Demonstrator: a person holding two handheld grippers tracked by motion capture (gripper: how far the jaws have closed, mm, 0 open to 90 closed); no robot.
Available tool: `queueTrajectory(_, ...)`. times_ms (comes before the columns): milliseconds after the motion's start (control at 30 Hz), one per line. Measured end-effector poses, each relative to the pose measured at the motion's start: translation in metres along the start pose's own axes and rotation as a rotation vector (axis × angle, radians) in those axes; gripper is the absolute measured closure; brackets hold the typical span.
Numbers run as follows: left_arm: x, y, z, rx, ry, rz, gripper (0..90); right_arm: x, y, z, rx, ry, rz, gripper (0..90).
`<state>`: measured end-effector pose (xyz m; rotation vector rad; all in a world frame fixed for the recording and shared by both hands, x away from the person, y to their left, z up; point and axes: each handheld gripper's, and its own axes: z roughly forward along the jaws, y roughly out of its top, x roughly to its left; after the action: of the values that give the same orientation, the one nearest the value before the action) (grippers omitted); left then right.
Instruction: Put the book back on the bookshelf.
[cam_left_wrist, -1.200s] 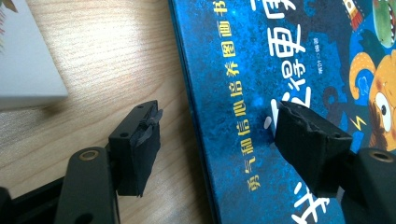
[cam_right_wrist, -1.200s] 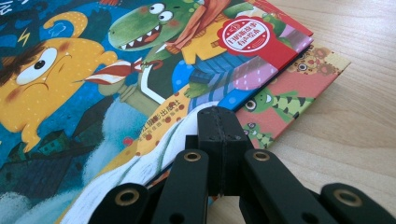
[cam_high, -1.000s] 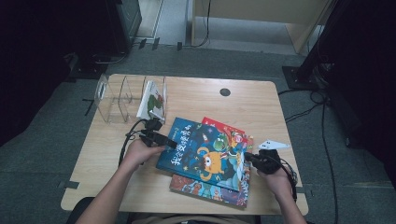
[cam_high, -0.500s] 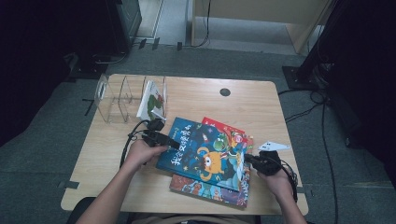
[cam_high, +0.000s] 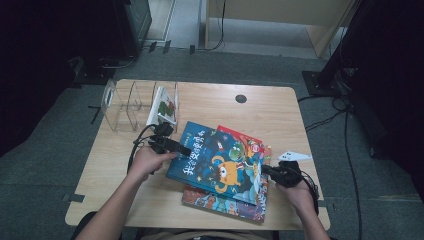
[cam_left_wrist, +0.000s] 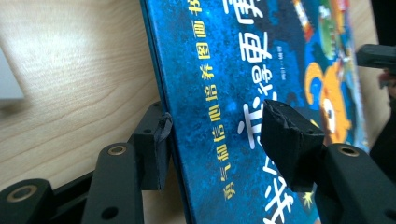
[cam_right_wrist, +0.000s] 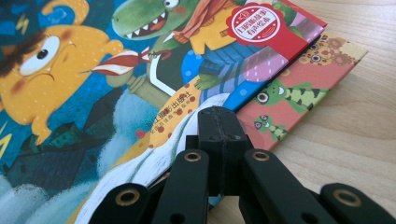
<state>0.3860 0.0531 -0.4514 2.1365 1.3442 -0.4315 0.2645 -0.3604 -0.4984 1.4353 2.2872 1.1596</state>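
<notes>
Blue book's (cam_left_wrist: 243, 93) edge between left gripper's (cam_left_wrist: 212, 140) closing jaws, seemingly untouched.

Blue book (cam_left_wrist: 243, 93) reads "勇气和信心培养图画书" (yellow characters).

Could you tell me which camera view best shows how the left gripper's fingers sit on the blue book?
The left gripper view: the blue book stands edge-on between the fingers. The high view shows its whole cover; the right gripper view its far end.

The wooden table (cam_high: 280, 115) bears a clear plastic rack (cam_high: 131, 105); stacked picture books (cam_high: 220, 172) beside it.
</notes>
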Motion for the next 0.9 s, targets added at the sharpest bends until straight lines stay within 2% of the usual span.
queueTrajectory(167,-0.014,0.011,-0.031,-0.01,-0.041,0.008,49.1,0.002,0.002,0.003,0.0,0.018,-0.006,90.0)
queueTrajectory(267,-0.024,0.019,-0.047,0.002,-0.021,0.027,52.0,0.005,0.003,0.007,-0.006,0.037,-0.017,90.0)
queueTrajectory(367,-0.031,0.027,-0.06,0.005,-0.037,0.022,55.8,0.008,0.006,0.011,-0.007,0.051,-0.035,90.0)
queueTrajectory(500,-0.041,0.039,-0.072,0.033,-0.029,0.025,57.1,0.01,0.008,0.016,-0.011,0.071,-0.042,90.0)
queueTrajectory(700,-0.059,0.054,-0.089,0.043,-0.061,0.036,58.4,0.013,0.012,0.022,-0.01,0.092,-0.05,90.0)
queueTrajectory(900,-0.091,0.071,-0.102,0.058,-0.022,0.092,59.6,0.017,0.017,0.029,-0.007,0.107,-0.083,90.0)
